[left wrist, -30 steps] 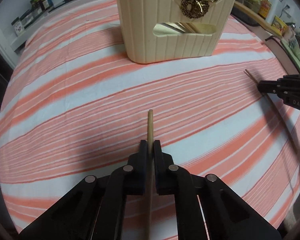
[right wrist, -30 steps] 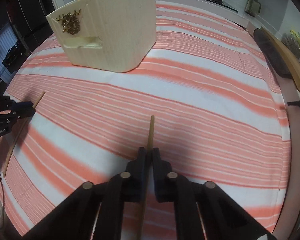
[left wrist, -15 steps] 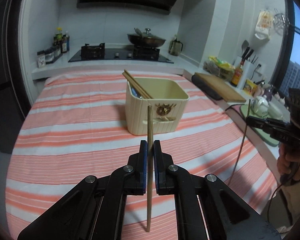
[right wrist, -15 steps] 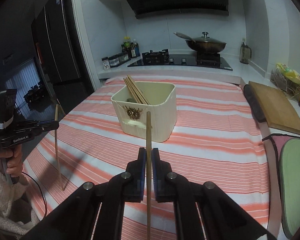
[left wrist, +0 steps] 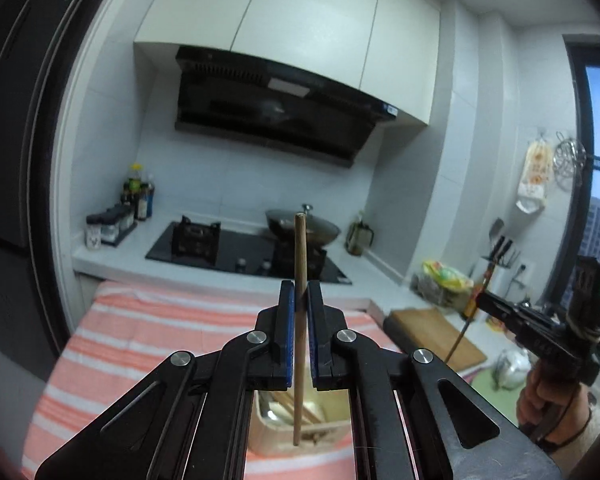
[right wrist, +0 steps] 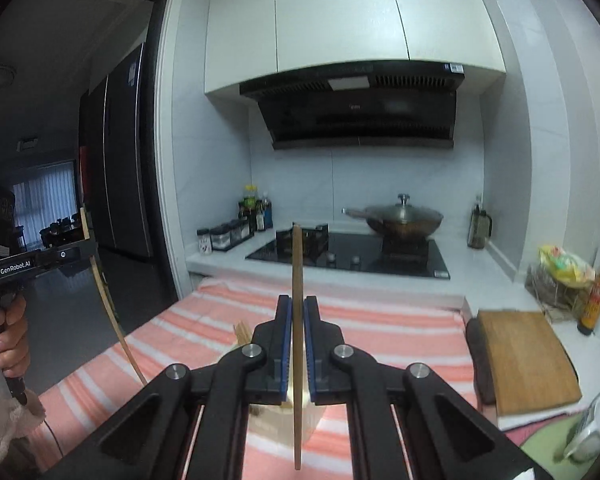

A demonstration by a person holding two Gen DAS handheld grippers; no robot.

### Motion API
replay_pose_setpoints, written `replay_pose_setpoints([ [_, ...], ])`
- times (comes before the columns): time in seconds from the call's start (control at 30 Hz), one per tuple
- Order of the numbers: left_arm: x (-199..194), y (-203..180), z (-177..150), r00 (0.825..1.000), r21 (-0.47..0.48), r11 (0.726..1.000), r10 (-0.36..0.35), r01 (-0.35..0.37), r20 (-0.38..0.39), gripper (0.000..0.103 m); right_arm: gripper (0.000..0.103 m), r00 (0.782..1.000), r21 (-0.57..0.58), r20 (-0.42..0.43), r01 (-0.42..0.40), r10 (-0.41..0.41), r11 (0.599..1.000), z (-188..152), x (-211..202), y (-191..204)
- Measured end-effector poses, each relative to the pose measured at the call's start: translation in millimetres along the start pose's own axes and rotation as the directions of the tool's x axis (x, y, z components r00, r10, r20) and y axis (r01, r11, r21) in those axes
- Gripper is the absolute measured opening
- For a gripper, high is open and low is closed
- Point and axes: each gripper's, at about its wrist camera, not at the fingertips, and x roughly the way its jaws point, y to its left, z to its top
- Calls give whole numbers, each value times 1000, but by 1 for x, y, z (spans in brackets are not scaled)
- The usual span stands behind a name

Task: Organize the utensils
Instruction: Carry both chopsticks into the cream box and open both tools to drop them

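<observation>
Tongs (left wrist: 299,300) hiding holder (left wrist: 260,432) below

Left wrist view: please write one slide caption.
Left gripper holds a chopstick upright above the cream utensil holder.

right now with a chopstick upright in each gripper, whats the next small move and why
Probably lower the left gripper a little. Its chopstick hangs upright with the lower tip already over the open cream holder, where other chopsticks lie, so a short descent before opening should drop it inside. The right gripper can follow with its own.
</observation>
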Motion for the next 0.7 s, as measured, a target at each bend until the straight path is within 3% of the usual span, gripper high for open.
replay_pose_setpoints([
  [0.1, 44, 0, 1, 999, -24, 999, 40, -40, 7, 4, 6, 997, 7, 75, -11, 11, 1000, 21, 28, 0],
  [0.23, 103, 2, -30, 991, -29, 996, 82, -85, -106, 4, 6, 996, -41, 94, 0, 4, 999, 12, 78, 9],
  [0.37, 153, 15, -73, 958, -14, 993, 110, -118, -266, 4, 6, 995, -91, -100, -11, 2, 996, -25, 142, 12],
  [0.47, 174, 25, -99, 929, -5, 991, 123, -133, -350, 5, 6, 961, -49, -274, -37, 22, 998, -57, 182, 4],
  [0.57, 182, 27, -114, 905, 13, 991, 124, -130, -406, 6, 7, 919, -11, -390, -63, 54, 998, -85, 205, 1],
  [0.6, 180, 26, -116, 900, 21, 991, 127, -130, -416, 14, 7, 904, -2, -423, -68, 60, 998, -91, 210, 1],
  [0.63, 175, 26, -117, 896, 29, 991, 132, -132, -423, 37, 8, 896, 10, -439, -77, 74, 997, -95, 211, 1],
  [0.67, 167, 27, -115, 894, 35, 990, 142, -140, -424, 51, 11, 892, 23, -443, -88, 89, 996, -96, 209, 1],
  [0.7, 155, 29, -113, 900, 38, 988, 152, -149, -408, 75, 17, 895, 31, -436, -90, 95, 995, -94, 202, 1],
])
